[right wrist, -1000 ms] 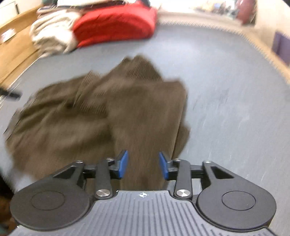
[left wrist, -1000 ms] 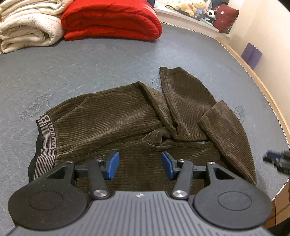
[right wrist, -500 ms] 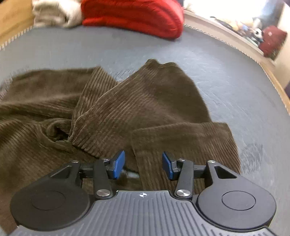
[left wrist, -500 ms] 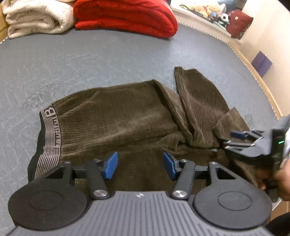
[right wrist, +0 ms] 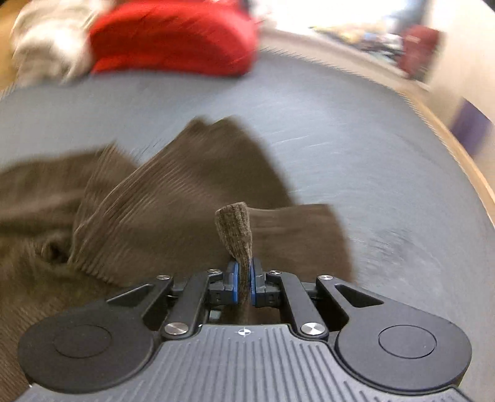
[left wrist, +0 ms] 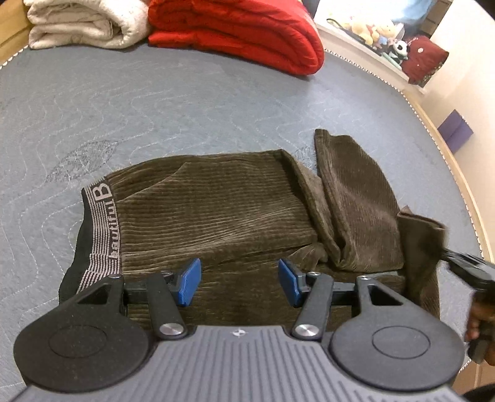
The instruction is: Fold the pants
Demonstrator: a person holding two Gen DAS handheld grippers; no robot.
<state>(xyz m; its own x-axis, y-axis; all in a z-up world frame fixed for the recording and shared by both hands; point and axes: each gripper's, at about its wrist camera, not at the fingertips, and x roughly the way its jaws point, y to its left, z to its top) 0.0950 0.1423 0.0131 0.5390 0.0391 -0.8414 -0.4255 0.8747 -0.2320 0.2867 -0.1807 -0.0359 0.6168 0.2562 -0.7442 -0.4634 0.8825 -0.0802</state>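
Note:
Brown corduroy pants [left wrist: 216, 210] lie crumpled on the grey quilted bed [left wrist: 154, 102], with the striped waistband [left wrist: 99, 228] at the left and the legs bunched to the right. My left gripper [left wrist: 238, 278] hovers open over the near edge of the pants, with nothing pinched between its blue pads. My right gripper [right wrist: 243, 272] is closing, and its pads press on a raised fold of a pant leg's end [right wrist: 235, 228]. In the left wrist view the right gripper [left wrist: 464, 266] shows at the right edge, held by a hand, with that leg end lifted.
A folded red quilt [left wrist: 235, 34] and a white blanket [left wrist: 83, 24] lie at the far end of the bed. The wooden bed edge [left wrist: 458, 173] curves along the right. Beyond it are a purple box [left wrist: 456, 131] and a shelf of plush toys [left wrist: 377, 27].
My right gripper came in over the leg end from the right, shut on the fabric and pulled up a fold. My left gripper drifted a little over the pants and stayed open.

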